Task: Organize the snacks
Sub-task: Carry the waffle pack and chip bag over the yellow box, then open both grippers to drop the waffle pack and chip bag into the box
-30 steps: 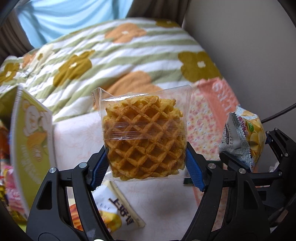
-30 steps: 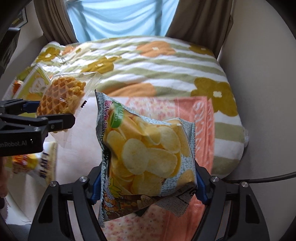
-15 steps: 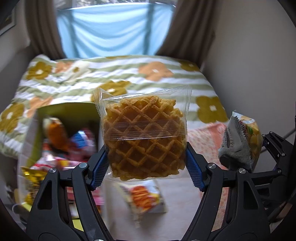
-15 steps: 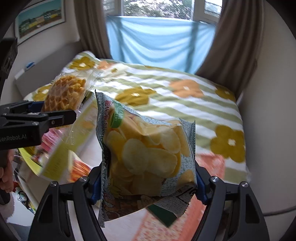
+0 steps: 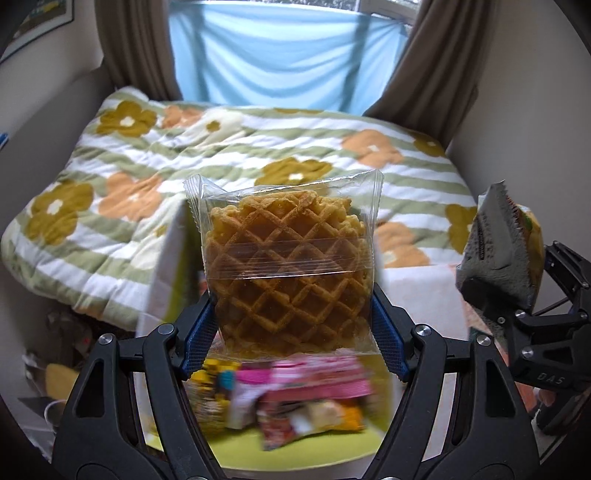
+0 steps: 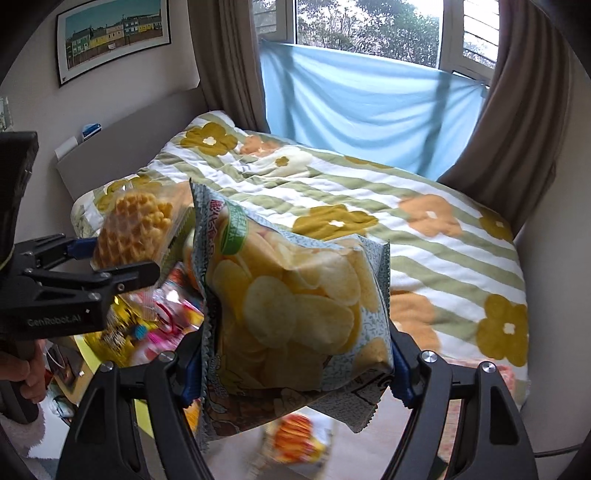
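The left gripper point(image 5: 291, 328) was closed on a clear waffle pack point(image 5: 288, 266), its blue pads pressing the pack's lower sides so that the pack stood upright between them; the same gripper point(image 6: 110, 258) and waffle pack point(image 6: 133, 229) showed at the left of the right wrist view, with a hand point(image 6: 22, 373) on the grip below. The right gripper point(image 6: 295, 373) was clamped on a chip bag point(image 6: 295, 306), pads squeezing its lower sides, the bag standing tilted with its top leaning to the left; from the left wrist view that chip bag point(image 5: 502, 251) appeared edge-on at the right, held in the right gripper point(image 5: 517, 299). Both packs hung in the air, near each other, above a yellow-green box point(image 5: 295, 446) whose raised white flap point(image 5: 166, 266) stood just left of the waffle pack. Inside the box lay blurred snack packs point(image 5: 288, 398) in pink, yellow and orange. In the right wrist view another orange pack point(image 6: 295, 439) lay blurred below the chip bag. Behind everything spread a bed with a striped, flowered quilt point(image 5: 221, 158), a blue cloth point(image 6: 369, 110) hung across the window between brown curtains point(image 6: 517, 110), and a framed picture point(image 6: 114, 33) hung on the wall
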`<state>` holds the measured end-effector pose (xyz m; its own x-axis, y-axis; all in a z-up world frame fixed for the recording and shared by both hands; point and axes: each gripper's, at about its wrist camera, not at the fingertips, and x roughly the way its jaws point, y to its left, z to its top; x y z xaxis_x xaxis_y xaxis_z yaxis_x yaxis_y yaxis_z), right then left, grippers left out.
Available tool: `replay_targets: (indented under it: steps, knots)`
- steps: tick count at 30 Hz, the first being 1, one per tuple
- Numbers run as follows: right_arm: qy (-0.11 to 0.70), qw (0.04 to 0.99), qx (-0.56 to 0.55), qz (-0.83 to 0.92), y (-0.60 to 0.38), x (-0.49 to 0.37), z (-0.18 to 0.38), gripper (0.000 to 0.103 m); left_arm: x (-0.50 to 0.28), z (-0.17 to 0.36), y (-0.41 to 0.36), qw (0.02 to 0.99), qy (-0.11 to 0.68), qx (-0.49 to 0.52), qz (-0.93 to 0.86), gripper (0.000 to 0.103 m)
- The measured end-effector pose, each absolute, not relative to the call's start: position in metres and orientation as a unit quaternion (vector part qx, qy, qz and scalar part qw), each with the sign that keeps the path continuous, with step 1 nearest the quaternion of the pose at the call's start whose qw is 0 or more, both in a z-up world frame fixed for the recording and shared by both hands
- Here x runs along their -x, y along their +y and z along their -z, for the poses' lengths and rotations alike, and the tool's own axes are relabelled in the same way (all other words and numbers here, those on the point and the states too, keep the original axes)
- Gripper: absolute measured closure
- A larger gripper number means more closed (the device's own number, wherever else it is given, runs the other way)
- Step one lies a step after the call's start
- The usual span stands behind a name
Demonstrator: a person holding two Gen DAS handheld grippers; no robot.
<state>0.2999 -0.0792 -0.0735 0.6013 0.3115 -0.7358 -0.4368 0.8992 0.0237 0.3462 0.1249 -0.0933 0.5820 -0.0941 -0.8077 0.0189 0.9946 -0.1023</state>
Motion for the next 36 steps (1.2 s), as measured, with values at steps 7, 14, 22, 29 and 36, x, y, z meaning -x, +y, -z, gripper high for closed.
replay_targets:
  steps: [7, 14, 22, 29, 36]
  knots:
    - [0.416, 0.886, 0.072, -0.192, -0.021, -0.313, 0.087, 0.03, -0.369, 0.129, 0.173, 0.866, 0.495, 0.032, 0.059, 0.031]
    - [0.447, 0.879, 0.055, -0.155, 0.001, -0.316, 0.098, 0.03, -0.387, 0.166, 0.186, 0.843, 0.532, 0.013, 0.081, 0.015]
    - [0.458, 0.877, 0.053, -0.136, 0.004, -0.318, 0.098, 0.03, -0.37, 0.16, 0.193, 0.853, 0.515, 0.012, 0.084, 0.001]
    - [0.471, 0.867, 0.064, -0.149, 0.02, -0.325, 0.108, 0.029, -0.343, 0.152, 0.205, 0.859, 0.508, 0.017, 0.061, 0.001]
    - [0.471, 0.864, 0.071, -0.164, 0.033, -0.334, 0.116, 0.024, -0.331, 0.144, 0.214, 0.865, 0.498, 0.035, 0.054, 0.001]
